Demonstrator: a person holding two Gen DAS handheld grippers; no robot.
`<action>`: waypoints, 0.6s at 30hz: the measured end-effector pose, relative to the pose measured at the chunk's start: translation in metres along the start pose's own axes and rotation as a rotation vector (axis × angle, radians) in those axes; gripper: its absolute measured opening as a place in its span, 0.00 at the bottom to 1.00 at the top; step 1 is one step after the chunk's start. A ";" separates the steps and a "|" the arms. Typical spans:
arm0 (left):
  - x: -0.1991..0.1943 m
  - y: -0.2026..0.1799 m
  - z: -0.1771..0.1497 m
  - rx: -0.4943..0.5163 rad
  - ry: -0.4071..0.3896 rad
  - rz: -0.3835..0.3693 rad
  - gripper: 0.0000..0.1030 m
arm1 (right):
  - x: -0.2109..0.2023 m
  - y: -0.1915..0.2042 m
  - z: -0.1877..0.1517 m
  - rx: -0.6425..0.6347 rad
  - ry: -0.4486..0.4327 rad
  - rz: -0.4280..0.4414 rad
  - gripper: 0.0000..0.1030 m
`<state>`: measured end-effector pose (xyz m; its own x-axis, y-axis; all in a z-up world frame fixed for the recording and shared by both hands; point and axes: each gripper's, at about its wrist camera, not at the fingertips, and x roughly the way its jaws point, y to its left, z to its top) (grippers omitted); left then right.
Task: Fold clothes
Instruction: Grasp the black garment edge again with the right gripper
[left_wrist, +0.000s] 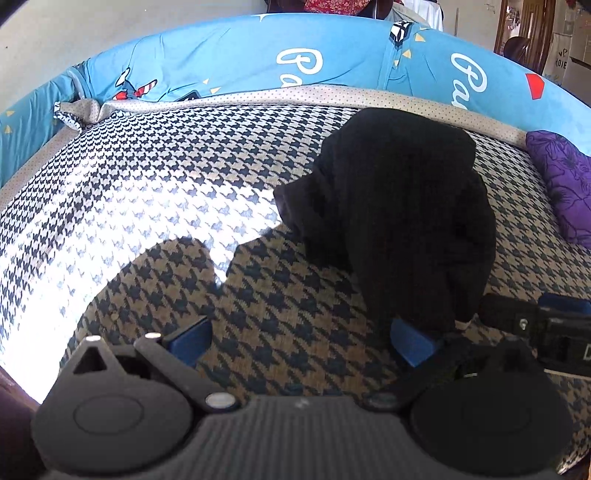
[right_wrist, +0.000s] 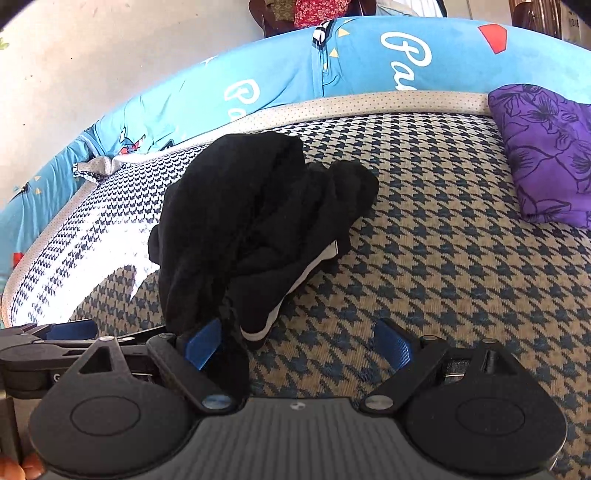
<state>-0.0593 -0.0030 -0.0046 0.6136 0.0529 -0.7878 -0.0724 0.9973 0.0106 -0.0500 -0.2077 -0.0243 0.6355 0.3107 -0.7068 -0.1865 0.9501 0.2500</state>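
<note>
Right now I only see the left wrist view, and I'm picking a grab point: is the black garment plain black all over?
Observer: No. The right wrist view shows a white band along the near edge of the black garment.
Operator: Is the right gripper clamped on it?
Observer: No. The right gripper has its fingers wide apart. A black fold hangs beside the left one, but nothing is pinched.
</note>
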 end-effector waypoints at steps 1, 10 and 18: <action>0.001 -0.001 0.005 0.010 -0.008 -0.001 1.00 | 0.001 -0.003 0.006 -0.004 -0.003 0.001 0.87; 0.022 -0.012 0.051 0.135 -0.044 0.006 1.00 | 0.020 -0.037 0.057 0.078 -0.029 0.013 0.87; 0.051 -0.015 0.054 0.155 -0.022 -0.012 1.00 | 0.056 -0.058 0.078 0.221 -0.004 0.023 0.87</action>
<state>0.0156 -0.0128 -0.0116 0.6308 0.0399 -0.7750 0.0563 0.9937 0.0970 0.0555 -0.2476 -0.0269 0.6357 0.3313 -0.6972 -0.0323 0.9138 0.4048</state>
